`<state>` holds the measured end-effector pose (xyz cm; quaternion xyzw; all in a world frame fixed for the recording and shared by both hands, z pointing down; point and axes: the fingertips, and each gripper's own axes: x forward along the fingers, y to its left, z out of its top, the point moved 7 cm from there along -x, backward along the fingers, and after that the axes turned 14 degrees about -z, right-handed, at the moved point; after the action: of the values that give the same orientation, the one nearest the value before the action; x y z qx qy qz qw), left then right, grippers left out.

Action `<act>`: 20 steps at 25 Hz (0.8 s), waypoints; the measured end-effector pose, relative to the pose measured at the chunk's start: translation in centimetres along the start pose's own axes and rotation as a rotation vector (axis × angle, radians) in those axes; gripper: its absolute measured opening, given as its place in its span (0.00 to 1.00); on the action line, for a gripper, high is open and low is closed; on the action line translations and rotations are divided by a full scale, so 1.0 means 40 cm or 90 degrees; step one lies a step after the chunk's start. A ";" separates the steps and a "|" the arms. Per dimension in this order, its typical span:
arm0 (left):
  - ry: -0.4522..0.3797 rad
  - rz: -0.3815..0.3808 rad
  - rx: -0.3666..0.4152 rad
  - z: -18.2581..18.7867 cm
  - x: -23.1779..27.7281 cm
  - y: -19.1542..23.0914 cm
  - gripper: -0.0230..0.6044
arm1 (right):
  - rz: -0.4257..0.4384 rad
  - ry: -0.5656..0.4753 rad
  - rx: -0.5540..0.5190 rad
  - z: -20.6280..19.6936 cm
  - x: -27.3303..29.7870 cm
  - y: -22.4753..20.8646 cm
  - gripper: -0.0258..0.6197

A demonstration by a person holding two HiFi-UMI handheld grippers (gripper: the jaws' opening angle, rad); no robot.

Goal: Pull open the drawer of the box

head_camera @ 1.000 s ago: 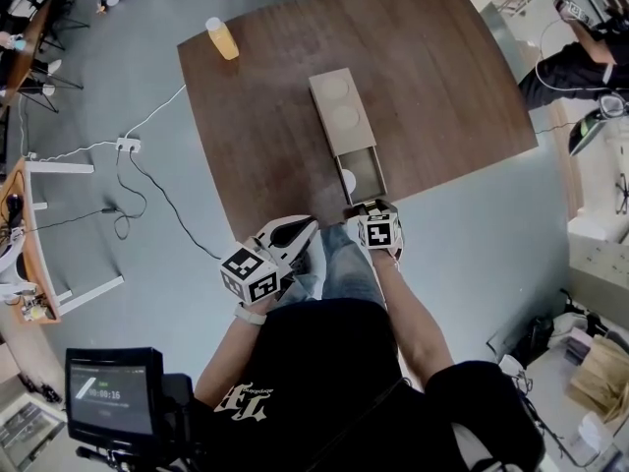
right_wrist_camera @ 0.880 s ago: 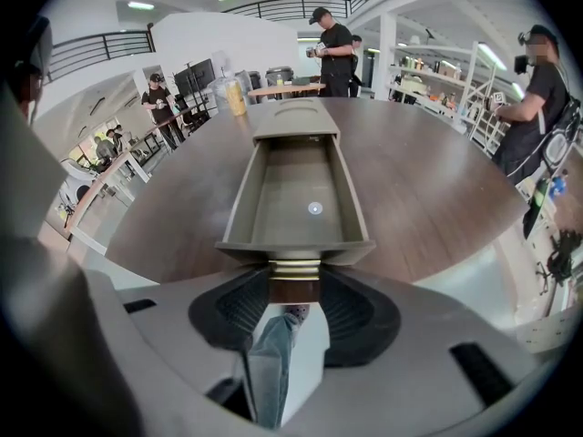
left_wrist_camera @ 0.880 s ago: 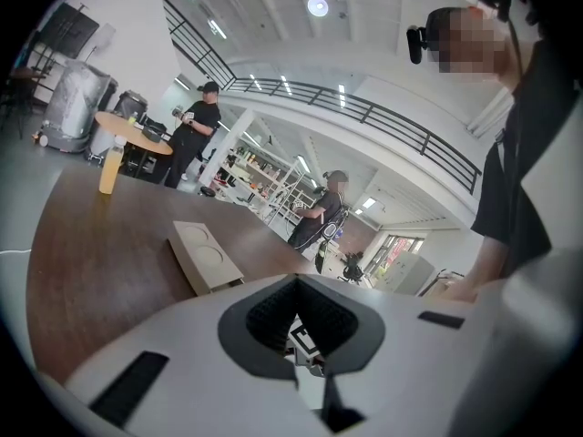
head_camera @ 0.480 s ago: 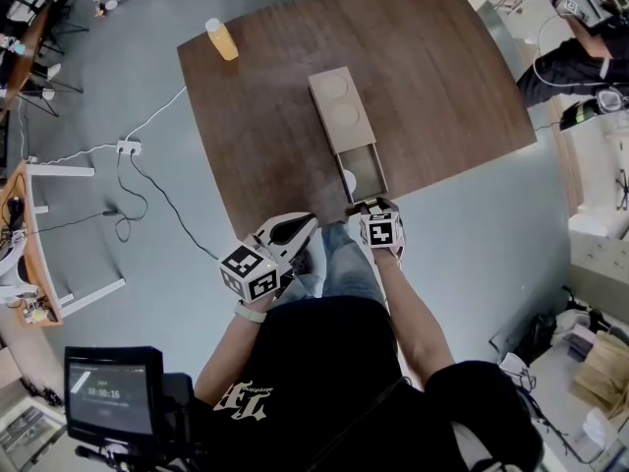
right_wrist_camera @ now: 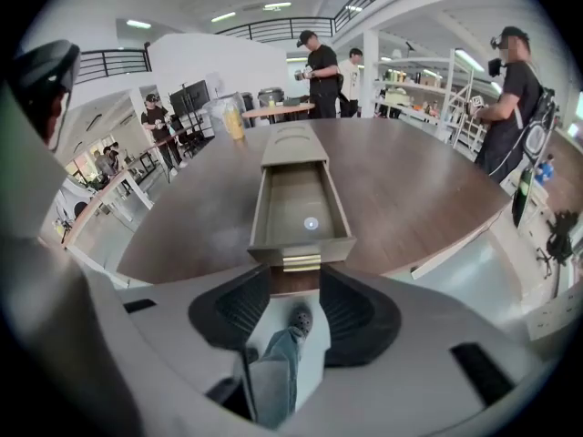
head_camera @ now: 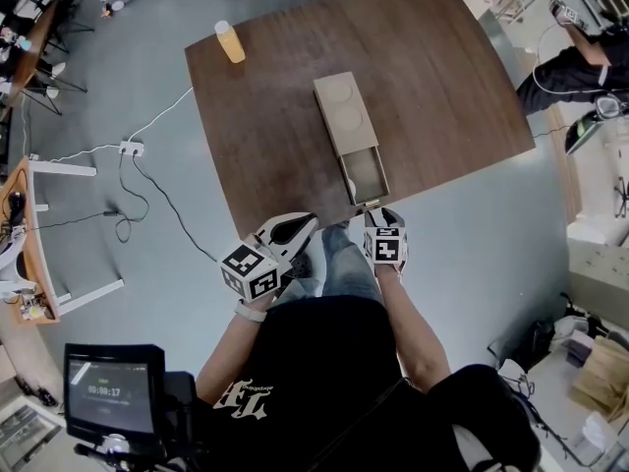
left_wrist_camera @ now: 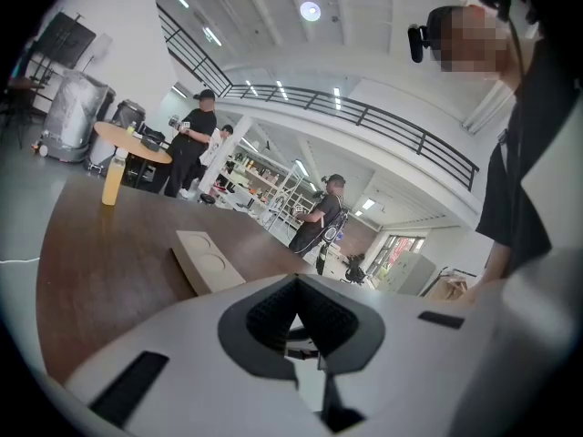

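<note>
A long tan box [head_camera: 340,108] lies on the dark wooden table [head_camera: 265,116]. Its drawer [head_camera: 366,173] is pulled out toward the table's near edge. In the right gripper view the drawer [right_wrist_camera: 299,209] is open, with a small white round thing [right_wrist_camera: 311,223] on its floor and a brass handle [right_wrist_camera: 301,262] on its front. My right gripper [right_wrist_camera: 296,285] is open just short of that handle, with nothing between its pads. In the head view the right gripper [head_camera: 376,218] hovers off the table edge. My left gripper [head_camera: 301,227] is shut and empty, held left of it.
An orange bottle [head_camera: 229,42] stands at the table's far left corner. A power strip and cables [head_camera: 128,147] lie on the floor to the left. My legs are under the grippers. Several people [right_wrist_camera: 321,66] stand beyond the table's far side.
My right gripper has drawn back a little from the drawer's handle toward my body. The drawer stays pulled out and the left gripper has not moved.
</note>
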<state>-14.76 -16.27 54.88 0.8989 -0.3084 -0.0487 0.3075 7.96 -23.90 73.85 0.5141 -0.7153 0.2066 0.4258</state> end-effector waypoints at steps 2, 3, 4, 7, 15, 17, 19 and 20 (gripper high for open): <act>-0.002 -0.003 0.004 0.002 -0.003 -0.010 0.04 | -0.002 -0.033 0.010 0.025 -0.036 -0.006 0.28; -0.003 -0.005 0.006 0.003 -0.005 -0.016 0.04 | -0.002 -0.049 0.015 0.039 -0.054 -0.008 0.28; -0.003 -0.007 0.008 0.002 -0.006 -0.021 0.04 | -0.002 -0.064 0.020 0.053 -0.072 -0.011 0.28; -0.005 -0.013 0.012 -0.005 -0.014 -0.040 0.04 | -0.003 -0.112 0.038 0.094 -0.125 -0.017 0.28; 0.007 -0.044 0.033 -0.024 0.003 -0.082 0.04 | 0.025 -0.274 0.064 0.191 -0.312 -0.016 0.02; 0.012 -0.050 0.042 -0.024 -0.014 -0.098 0.04 | 0.038 -0.316 0.069 0.201 -0.368 0.008 0.02; 0.017 -0.054 0.050 -0.029 -0.031 -0.106 0.04 | 0.049 -0.346 0.075 0.203 -0.408 0.034 0.02; 0.018 -0.057 0.052 -0.034 -0.034 -0.110 0.04 | 0.054 -0.355 0.076 0.200 -0.426 0.041 0.02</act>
<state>-13.16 -12.03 53.26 0.9242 -0.2657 -0.0372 0.2720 5.13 -19.60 55.68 0.5448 -0.8124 0.1167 0.1721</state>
